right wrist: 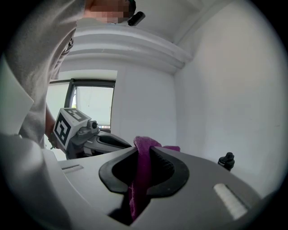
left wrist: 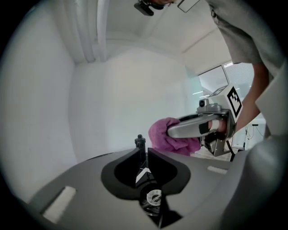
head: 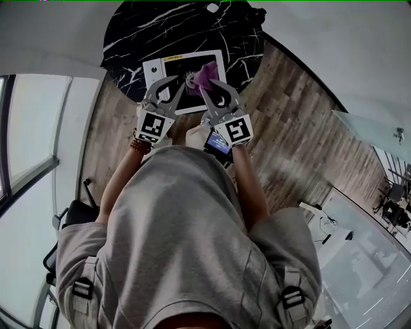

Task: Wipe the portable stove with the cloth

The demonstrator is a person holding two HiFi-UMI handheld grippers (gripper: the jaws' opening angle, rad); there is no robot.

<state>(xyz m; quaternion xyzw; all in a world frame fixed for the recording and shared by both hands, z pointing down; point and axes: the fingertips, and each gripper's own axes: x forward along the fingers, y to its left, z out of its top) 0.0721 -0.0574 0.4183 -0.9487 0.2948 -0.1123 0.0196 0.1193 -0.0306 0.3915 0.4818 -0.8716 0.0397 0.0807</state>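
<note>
At the left of the head view, the left gripper [head: 169, 87] is held up in front of the person's chest, and its marker cube hides the hand that carries it. Its own view shows the jaws drawn almost together with only a thin slit between them, and nothing in it. Just past their tips stands a small dark capped object [left wrist: 140, 142], too small to identify.

Between and beyond the two grippers, the portable stove [head: 156, 69] lies on the black marble table [head: 135, 32]. Its near edge and part of its dark top are covered by the gripper fingers and the cloth, and neither gripper view shows it at all. A small pale item [head: 212, 8] at the table's far rim is too blurred to name.

To the right, the right gripper [head: 209, 91] pinches the purple cloth [head: 201, 72]. In its own view the jaws are pressed onto a fold that stands up between them and hangs down out of sight behind the gripper body. The cloth is raised above the stove, and whether it touches the surface cannot be told. Below the right gripper a blue-lit screen [head: 218, 142] peeks out, half hidden by the person's grey shirt [head: 186, 225].
</note>
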